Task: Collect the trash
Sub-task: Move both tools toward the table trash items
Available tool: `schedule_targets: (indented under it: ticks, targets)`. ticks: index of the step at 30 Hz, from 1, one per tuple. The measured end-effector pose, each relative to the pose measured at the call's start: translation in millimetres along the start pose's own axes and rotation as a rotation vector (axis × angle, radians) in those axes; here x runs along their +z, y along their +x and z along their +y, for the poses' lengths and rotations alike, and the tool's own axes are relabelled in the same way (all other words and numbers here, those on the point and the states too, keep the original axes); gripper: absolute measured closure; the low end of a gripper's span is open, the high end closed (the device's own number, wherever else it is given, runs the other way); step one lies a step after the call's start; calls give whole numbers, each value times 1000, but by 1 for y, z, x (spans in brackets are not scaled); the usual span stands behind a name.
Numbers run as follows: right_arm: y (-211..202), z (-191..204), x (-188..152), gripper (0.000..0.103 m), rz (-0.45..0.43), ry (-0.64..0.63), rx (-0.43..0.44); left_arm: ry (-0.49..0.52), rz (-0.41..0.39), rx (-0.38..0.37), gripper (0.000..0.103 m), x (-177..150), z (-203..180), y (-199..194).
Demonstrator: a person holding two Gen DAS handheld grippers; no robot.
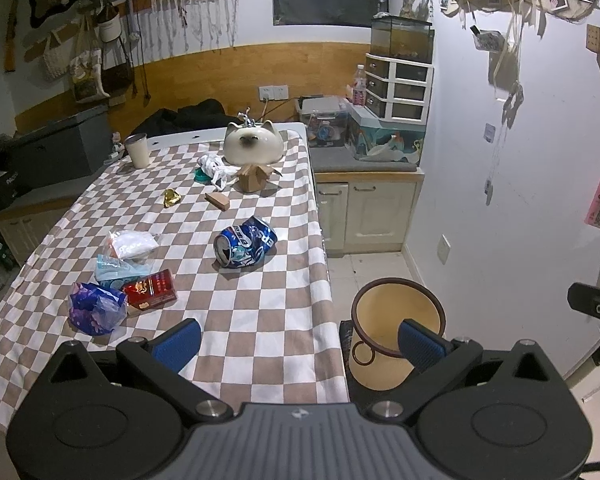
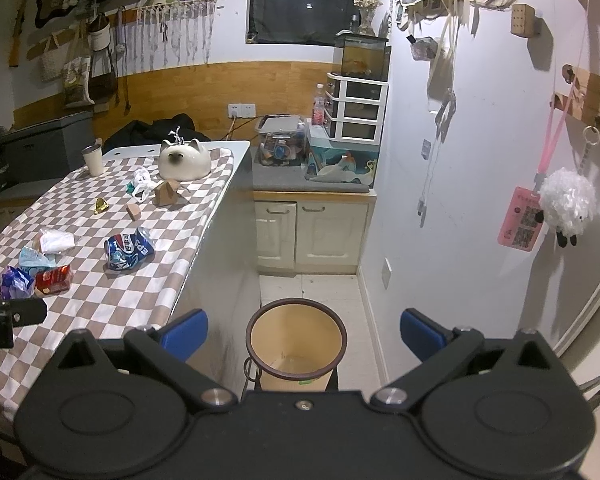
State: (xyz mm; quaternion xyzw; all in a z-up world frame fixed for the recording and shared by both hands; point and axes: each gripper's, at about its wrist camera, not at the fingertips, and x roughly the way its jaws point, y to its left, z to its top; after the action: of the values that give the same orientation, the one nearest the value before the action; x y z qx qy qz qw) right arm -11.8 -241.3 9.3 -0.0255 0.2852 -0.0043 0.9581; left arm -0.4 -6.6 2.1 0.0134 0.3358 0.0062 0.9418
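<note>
So nothing is picked yet: the left gripper [image 1: 298, 344] and right gripper [image 2: 303, 334] gape wide, empty. Beside the round tan wastebasket [image 2: 298, 322], a crushed blue can [image 1: 246, 242] waits on the checkered tablecloth [image 1: 260, 320], probably next.

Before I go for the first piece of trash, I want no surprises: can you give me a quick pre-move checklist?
1. Left gripper open and holding nothing: ok.
2. Right gripper open and holding nothing: ok.
3. Bin upright on the floor beside the table, mouth unobstructed: ok.
4. Crushed can lying free on the checkered cloth, nothing touching it: ok.
5. Red packet free to lift: not ok, crowded against the blue wrapper.
6. Bin's contents: cannot tell.
</note>
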Motion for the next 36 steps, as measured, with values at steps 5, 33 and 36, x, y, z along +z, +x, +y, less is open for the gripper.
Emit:
schedule_targets:
  ticks: [5, 33, 36]
  targets:
    - [0, -9, -2, 0, -17, -26, 36, -14, -14, 37, 0, 2, -11, -6]
    - [67, 81, 31, 0, -9, -112, 263, -266, 42, 319, 0, 11, 144, 26]
    - [78, 112, 38, 0, 1, -99, 256, -256, 50, 319, 0, 18, 179, 41]
